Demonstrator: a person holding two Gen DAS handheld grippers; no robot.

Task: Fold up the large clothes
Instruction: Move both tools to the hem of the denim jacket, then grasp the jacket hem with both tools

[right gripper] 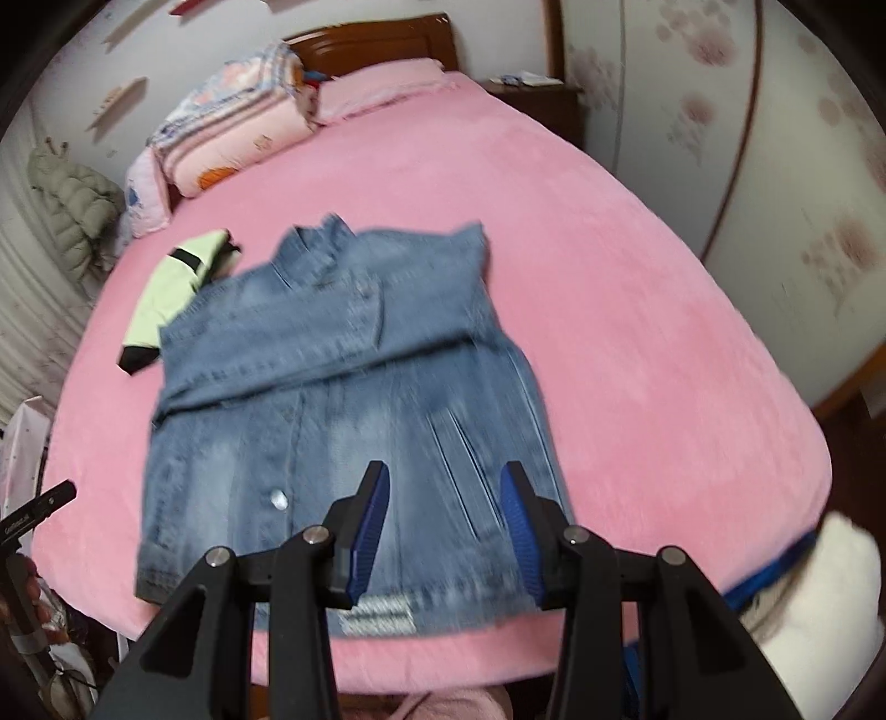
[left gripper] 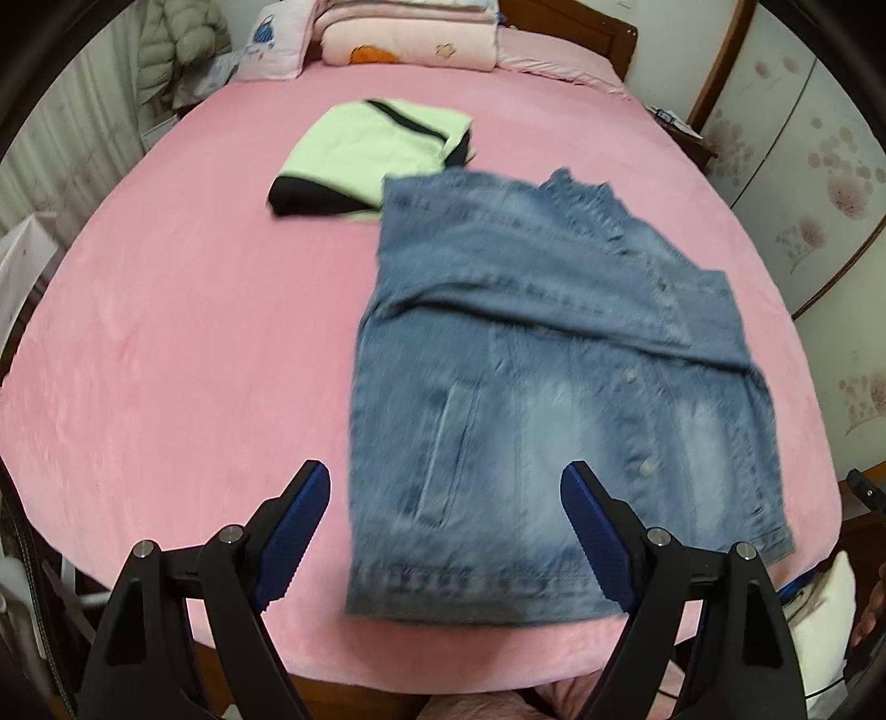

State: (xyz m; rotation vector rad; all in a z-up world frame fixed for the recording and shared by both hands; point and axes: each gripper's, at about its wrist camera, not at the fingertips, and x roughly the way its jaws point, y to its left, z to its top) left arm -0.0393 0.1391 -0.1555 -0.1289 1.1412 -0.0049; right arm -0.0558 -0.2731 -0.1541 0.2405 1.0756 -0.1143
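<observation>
Pink plush bedding covered the bed [left gripper: 166,343] from its near edge back to a wooden headboard [right gripper: 382,41], and that broad, soft, bare surface looked to be serving as the folding table. At the head end, a stack of folded quilts and pillows [left gripper: 410,39] sat well out of the working area. On the near half of the bed lay the denim jacket [left gripper: 554,354], front up with its buttons showing, its hem running just along the bed's near edge, and both sleeves appeared already brought across the chest, so it read as partly folded, probably awaiting a fold of the body. Beyond its far left shoulder sat a green and black garment [left gripper: 376,149], folded into a compact packet and overlapped at one corner by the denim; it seemed a finished piece put aside to leave room. The left gripper [left gripper: 443,531] hung above the hem's left portion with its jaws wide apart and nothing between the pads, the cloth only lying below them. The right gripper [right gripper: 443,531] hung over the hem nearer the jacket's right side, its jaws partway apart and empty, clamped on nothing. Both pointed steeply down toward the hem, which suggested each was being lined up for a corner grab. Blur hid the finer seams.
</observation>
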